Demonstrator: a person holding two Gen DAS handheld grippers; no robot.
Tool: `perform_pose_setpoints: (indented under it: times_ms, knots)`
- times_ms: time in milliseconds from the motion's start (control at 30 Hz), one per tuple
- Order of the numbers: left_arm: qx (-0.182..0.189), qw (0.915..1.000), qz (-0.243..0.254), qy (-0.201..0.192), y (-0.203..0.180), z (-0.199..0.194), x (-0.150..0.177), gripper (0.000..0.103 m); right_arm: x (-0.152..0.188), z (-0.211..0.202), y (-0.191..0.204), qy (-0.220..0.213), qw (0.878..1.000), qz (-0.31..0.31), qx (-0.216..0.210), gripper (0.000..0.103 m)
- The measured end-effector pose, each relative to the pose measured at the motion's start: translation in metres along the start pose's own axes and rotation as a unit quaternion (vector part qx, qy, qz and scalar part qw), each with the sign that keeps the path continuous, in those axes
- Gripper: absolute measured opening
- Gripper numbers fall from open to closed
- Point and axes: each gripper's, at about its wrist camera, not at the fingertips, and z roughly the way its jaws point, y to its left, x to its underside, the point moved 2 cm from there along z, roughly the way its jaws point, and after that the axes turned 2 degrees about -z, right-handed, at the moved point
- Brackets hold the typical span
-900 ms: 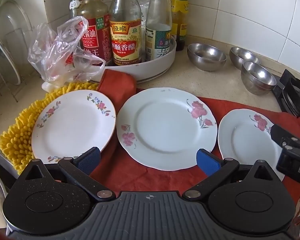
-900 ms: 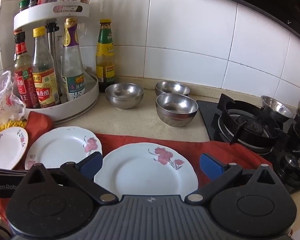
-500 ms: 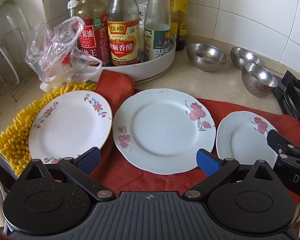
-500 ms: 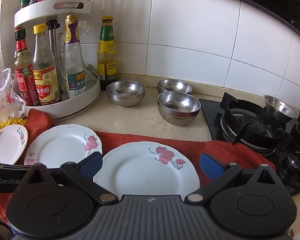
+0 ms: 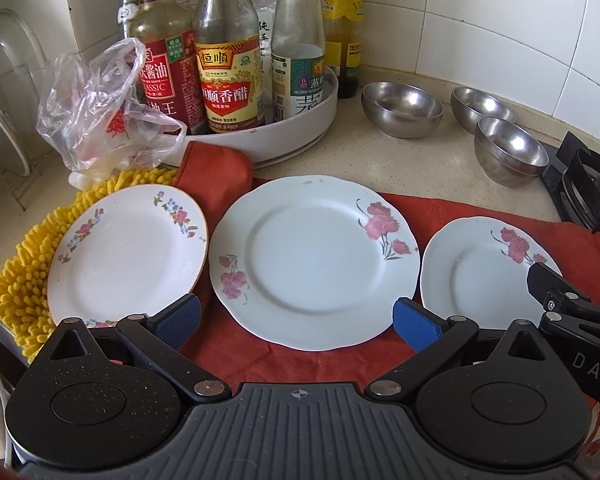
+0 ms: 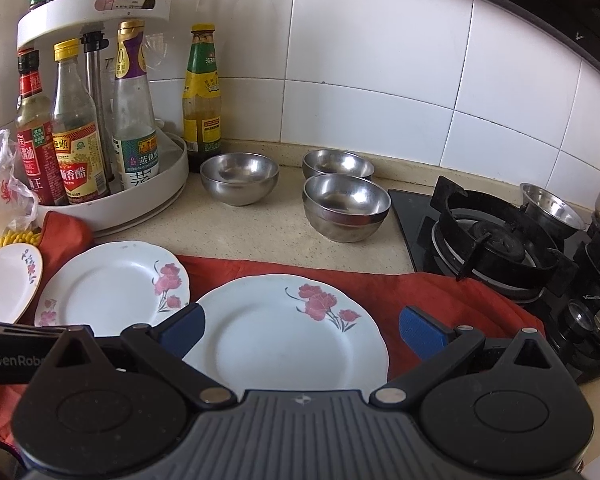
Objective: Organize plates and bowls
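Three white flowered plates lie in a row on a red cloth (image 5: 228,344). A gold-rimmed one (image 5: 128,256) is at the left, a large one (image 5: 312,260) in the middle, a small one (image 5: 476,268) at the right. Behind them three steel bowls (image 5: 402,108) (image 5: 482,106) (image 5: 510,152) stand on the counter. My left gripper (image 5: 298,320) hovers open over the large plate's near edge. My right gripper (image 6: 302,328) is open above the small plate (image 6: 288,336), holding nothing. In the right wrist view the bowls (image 6: 240,178) (image 6: 338,164) (image 6: 346,208) sit beyond it.
A white turntable rack (image 5: 300,136) with sauce bottles stands at the back left, with a crumpled plastic bag (image 5: 100,116) and a yellow chenille cloth (image 5: 16,280) beside it. A gas stove (image 6: 496,240) with a small steel cup (image 6: 552,208) is at the right. A dish rack (image 5: 0,120) is at the far left.
Both views have shifted only slightly. The jaws stay wide apart, and the plates and bowls lie where they were.
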Motion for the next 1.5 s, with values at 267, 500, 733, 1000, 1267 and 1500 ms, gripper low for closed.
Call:
perform_pose_setpoints:
  times_ms: [267,500,733,1000,1267,1500]
  knots:
    - [0.006,1.0,-0.003,-0.004,0.001,0.002,-0.002,0.103,0.0,0.002,0.002,0.003,1.0,0.001,0.002,0.102]
    - [0.008,1.0,-0.002,-0.005,-0.001,0.005,-0.004,0.103,0.0,0.005,0.002,0.006,1.0,0.002,0.005,0.102]
    - [0.015,0.9999,0.004,-0.005,-0.006,0.006,-0.005,0.103,0.001,0.004,-0.002,0.009,1.0,0.008,0.011,0.102]
    - [0.018,0.9998,0.007,-0.004,-0.008,0.008,-0.004,0.102,0.003,0.005,-0.003,0.014,1.0,0.011,0.014,0.102]
    - [0.018,0.9998,0.008,-0.001,-0.009,0.01,-0.003,0.102,0.004,0.007,-0.004,0.016,1.0,0.011,0.016,0.102]
    - [0.018,0.9997,0.013,0.002,-0.011,0.013,-0.004,0.102,0.005,0.009,-0.005,0.021,1.0,0.014,0.019,0.102]
